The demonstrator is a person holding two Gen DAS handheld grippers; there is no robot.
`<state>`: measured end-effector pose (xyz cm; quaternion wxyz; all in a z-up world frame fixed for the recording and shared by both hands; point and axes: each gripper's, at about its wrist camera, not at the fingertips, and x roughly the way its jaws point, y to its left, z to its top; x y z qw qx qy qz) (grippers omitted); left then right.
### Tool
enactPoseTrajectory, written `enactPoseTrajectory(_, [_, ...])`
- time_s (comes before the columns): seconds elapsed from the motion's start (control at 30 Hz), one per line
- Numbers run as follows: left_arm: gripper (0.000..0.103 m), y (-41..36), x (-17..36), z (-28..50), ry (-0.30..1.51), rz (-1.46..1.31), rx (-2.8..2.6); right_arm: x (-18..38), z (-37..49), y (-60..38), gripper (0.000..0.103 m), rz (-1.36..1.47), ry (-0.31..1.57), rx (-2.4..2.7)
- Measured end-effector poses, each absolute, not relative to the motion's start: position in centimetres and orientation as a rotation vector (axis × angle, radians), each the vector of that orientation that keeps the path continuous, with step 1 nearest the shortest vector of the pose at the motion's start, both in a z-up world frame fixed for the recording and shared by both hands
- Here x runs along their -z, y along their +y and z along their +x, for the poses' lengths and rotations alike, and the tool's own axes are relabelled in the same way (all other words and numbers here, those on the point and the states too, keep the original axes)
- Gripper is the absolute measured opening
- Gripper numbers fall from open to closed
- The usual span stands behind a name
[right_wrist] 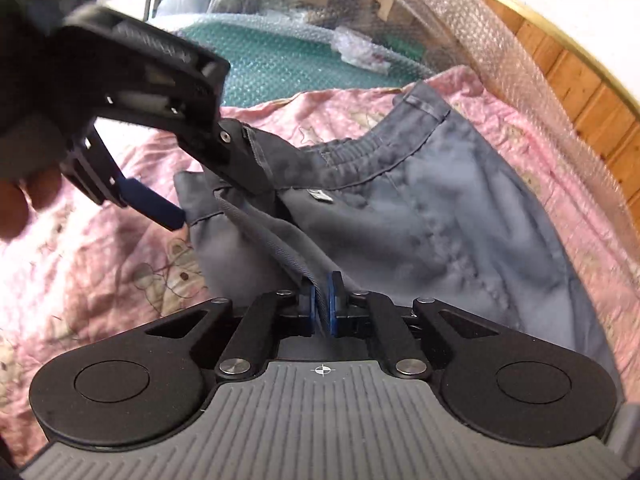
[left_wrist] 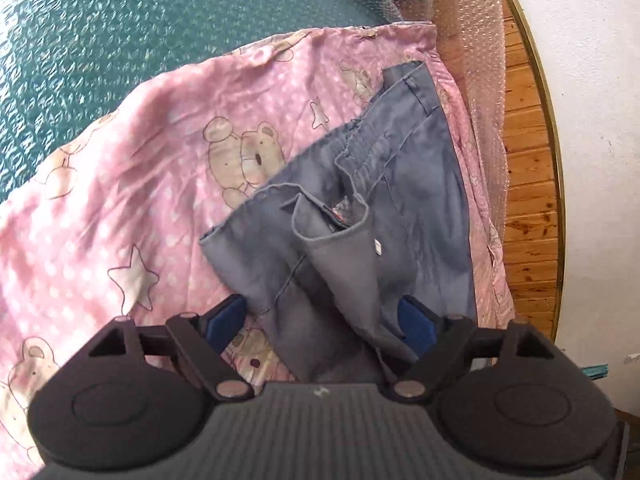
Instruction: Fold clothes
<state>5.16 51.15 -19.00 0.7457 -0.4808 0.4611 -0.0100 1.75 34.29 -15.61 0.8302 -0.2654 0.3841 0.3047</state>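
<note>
Your right gripper [right_wrist: 322,300] has its jaws pressed together on a hem of the grey trousers [right_wrist: 420,216]; your left gripper [left_wrist: 320,320] holds its jaws spread, with a raised fold of the trousers between them; the rest of the trousers lies on the pink bear-print sheet [left_wrist: 140,168], close to its far right corner, beside the bubble wrap [left_wrist: 480,80].

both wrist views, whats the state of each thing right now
left tongs: open, fingers either side of a raised fold of the trousers
right tongs: shut on a trouser edge
grey trousers: crumpled, partly lifted, unfolded
pink bear sheet: spread out, wrinkled, under the trousers
bubble wrap: draped along the wooden wall
</note>
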Motion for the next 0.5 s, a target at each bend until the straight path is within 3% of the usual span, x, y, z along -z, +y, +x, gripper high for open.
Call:
enactPoseTrajectory(0.07, [0.070,50.9,19.0,5.3,0.958,-1.052,0.013,15.8,1.7,34.0,0.003,-0.530,0.843,-0.662])
enactPoseTrajectory(0.13, [0.019,50.9,18.8,5.2,0.934,-1.042,0.002,16.2,1.5,33.7,0.006,-0.514,0.862,-0.676])
enactPoseTrajectory(0.17, [0.019,51.0,18.6,5.1,0.919,-1.058,0.016,16.2,1.3,33.6,0.011,-0.515,0.859,-0.678])
enactPoseTrajectory(0.23, [0.018,51.1,18.0,5.0,0.900,-1.062,0.036,15.8,0.5,33.6,0.051,-0.549,0.810,-0.666])
enactPoseTrajectory(0.3, [0.018,51.0,17.2,5.0,0.891,-1.055,0.058,15.6,-0.3,34.2,0.070,-0.614,0.749,-0.675])
enactPoseTrajectory(0.37, [0.018,51.1,16.6,5.3,0.887,-1.066,0.071,16.0,-1.1,35.7,0.073,-0.716,0.696,-0.716])
enactPoseTrajectory(0.4, [0.019,51.0,16.3,5.5,0.886,-1.067,0.078,16.5,-1.2,36.6,0.070,-0.772,0.676,-0.727])
enactPoseTrajectory(0.47, [0.022,50.9,15.6,5.9,0.898,-1.027,0.082,17.5,-1.3,38.3,0.030,-0.869,0.645,-0.731])
enactPoseTrajectory(0.5, [0.032,50.9,15.2,6.0,0.905,-1.005,0.072,17.7,-0.7,38.7,0.001,-0.883,0.650,-0.696])
